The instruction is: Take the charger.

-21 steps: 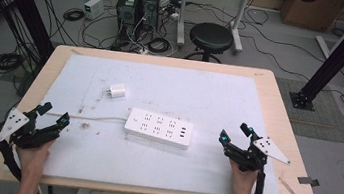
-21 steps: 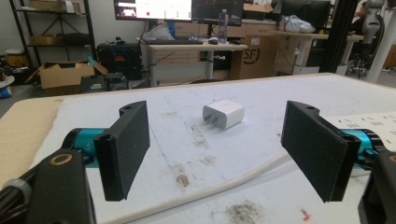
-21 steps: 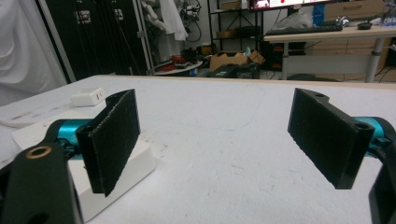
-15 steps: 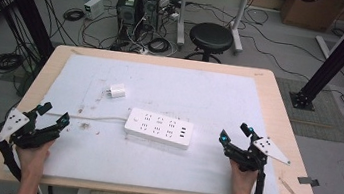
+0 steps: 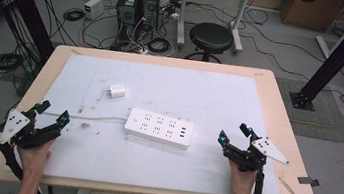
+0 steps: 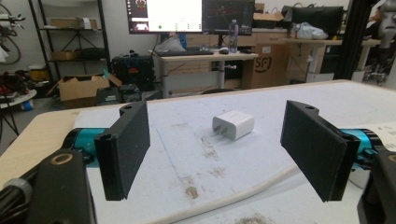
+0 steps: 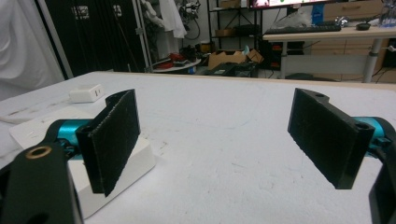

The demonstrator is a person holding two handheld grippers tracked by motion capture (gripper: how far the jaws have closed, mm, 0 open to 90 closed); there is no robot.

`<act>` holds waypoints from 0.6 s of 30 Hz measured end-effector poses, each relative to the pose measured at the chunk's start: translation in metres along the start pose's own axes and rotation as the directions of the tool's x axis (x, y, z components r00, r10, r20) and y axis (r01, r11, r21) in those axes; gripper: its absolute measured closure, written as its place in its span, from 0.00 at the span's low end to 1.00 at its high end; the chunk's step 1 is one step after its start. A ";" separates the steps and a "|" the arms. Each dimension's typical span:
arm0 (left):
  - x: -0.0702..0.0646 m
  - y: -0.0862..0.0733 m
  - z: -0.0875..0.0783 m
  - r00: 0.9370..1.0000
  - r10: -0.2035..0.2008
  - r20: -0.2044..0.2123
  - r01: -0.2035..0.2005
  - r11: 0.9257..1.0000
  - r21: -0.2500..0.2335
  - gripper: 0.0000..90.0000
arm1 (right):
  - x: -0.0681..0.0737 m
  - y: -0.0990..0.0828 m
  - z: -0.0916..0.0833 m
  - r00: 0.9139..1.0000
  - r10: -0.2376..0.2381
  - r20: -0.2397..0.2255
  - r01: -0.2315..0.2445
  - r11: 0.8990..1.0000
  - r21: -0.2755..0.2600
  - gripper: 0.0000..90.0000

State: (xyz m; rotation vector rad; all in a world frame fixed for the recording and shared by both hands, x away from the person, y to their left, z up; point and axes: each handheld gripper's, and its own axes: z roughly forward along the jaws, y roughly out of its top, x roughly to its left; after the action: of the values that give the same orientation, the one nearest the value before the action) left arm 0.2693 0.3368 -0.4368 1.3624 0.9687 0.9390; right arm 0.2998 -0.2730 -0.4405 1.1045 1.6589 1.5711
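Nothing is plugged in yet: you have both grippers wide and empty at the near edge.

The table (image 5: 277, 121) carries a white mat with the power strip (image 5: 158, 128) lying flat at the centre of the high view, its cord (image 5: 91, 116) running off to the left. Above and left of it, well apart, sits the charger (image 5: 116, 91), on its side with its prongs free. Your left gripper (image 5: 51, 114) rests at lower left, jaws spread with nothing between them; in its own view the charger (image 6: 233, 124) lies straight ahead, beyond the cord. Your right gripper (image 5: 235, 135) rests at lower right, just as wide. By my reading, picking up the charger and seating it in the strip are both left to do.
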 end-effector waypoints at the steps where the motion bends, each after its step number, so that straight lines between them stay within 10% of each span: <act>1: 0.000 0.000 0.001 1.000 -0.001 -0.003 0.001 1.000 0.008 0.27 | 0.000 0.000 0.000 1.000 0.003 0.001 -0.003 1.000 0.001 0.19; 11: 0.002 0.002 0.007 0.999 -0.023 0.047 0.021 0.998 0.052 0.27 | 0.001 0.000 0.001 1.000 -0.009 -0.003 0.009 1.000 0.006 0.19; 12: -0.001 0.016 0.009 0.993 0.004 0.120 -0.011 0.998 0.062 0.27 | 0.002 0.000 0.001 1.000 -0.017 -0.001 0.017 1.000 0.010 0.19; 18: -0.004 0.042 0.018 0.979 0.042 0.200 -0.060 0.994 0.088 0.27 | 0.003 0.000 0.002 1.000 -0.024 0.001 0.024 1.000 0.019 0.19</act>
State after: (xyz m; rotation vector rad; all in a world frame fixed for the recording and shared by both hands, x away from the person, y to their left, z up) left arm 0.2854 0.3275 -0.3954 1.5350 0.8379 0.7867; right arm 0.3002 -0.2693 -0.4402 1.0912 1.6831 1.5423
